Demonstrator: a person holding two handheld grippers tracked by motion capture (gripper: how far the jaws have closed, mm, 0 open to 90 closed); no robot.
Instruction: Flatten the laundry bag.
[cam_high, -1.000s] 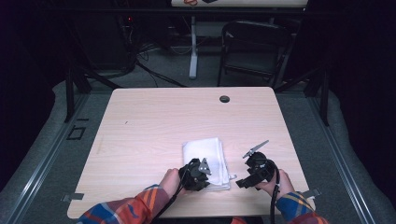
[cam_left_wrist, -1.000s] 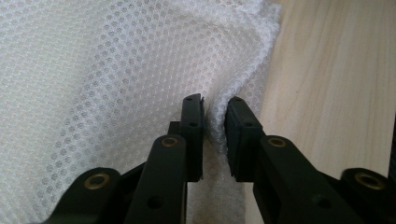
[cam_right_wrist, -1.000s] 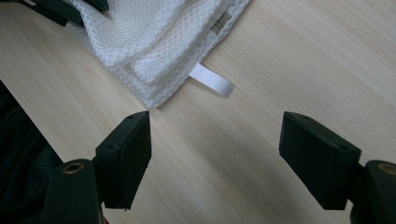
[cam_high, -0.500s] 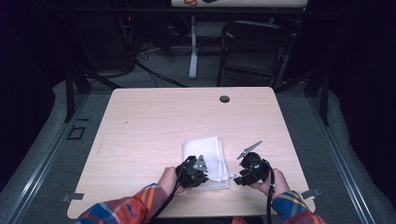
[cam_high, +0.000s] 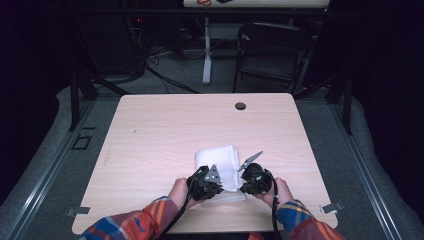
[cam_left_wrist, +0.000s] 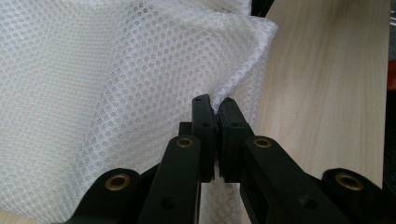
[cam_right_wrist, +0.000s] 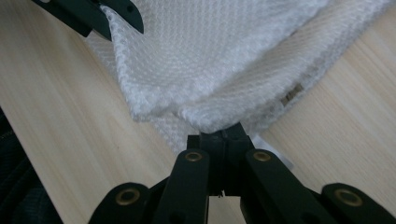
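A folded white mesh cloth lies on the light wood table, near its front edge. My left gripper is shut on the cloth's near left corner; in the left gripper view the white weave is pinched between the black jaws. My right gripper has just been closing and is shut on the near right corner, where the cloth bunches at its jaw tips. The left gripper's fingers also bite the cloth in the right gripper view.
A small black round grommet sits at the table's far edge. A dark chair and cables stand on the floor beyond the table. Metal brackets mark the front corners.
My right gripper has moved left to the cloth's near right corner and closed on it. The left gripper has stayed where it was, holding its corner.
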